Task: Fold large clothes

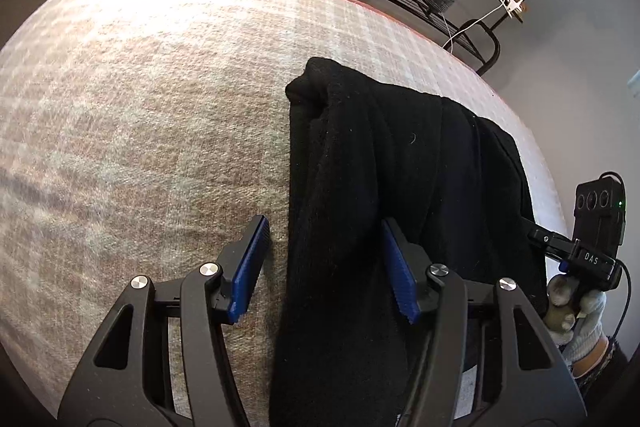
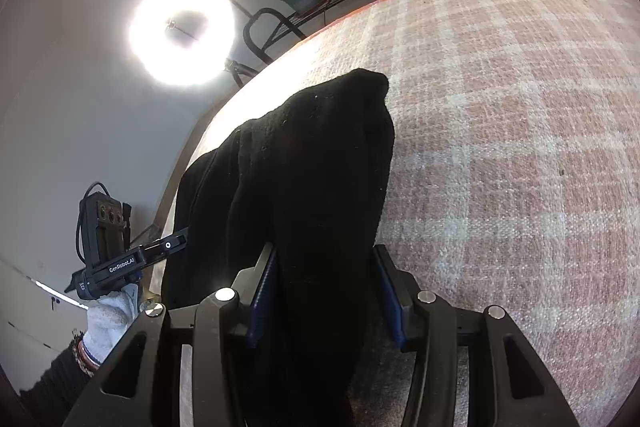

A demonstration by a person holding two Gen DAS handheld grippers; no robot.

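Black garment matt knit; plaid cover coarse woven cloth

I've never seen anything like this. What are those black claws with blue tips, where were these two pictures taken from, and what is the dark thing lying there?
There is no robot here. A person holds a two-finger grabbing tool in each hand, and each tool carries a wide-angle camera looking out along its fingers. So the two pictures show the same moment, one seen from each tool.

The left gripper is open, its blue pads astride the edge of a black garment. The right gripper also looks open, with the same black cloth lying between its pads. I cannot tell whether either one pinches it.

The garment lies in a long bundle on a pink checked cloth. Each view also shows the person's white-gloved hand holding the other tool.
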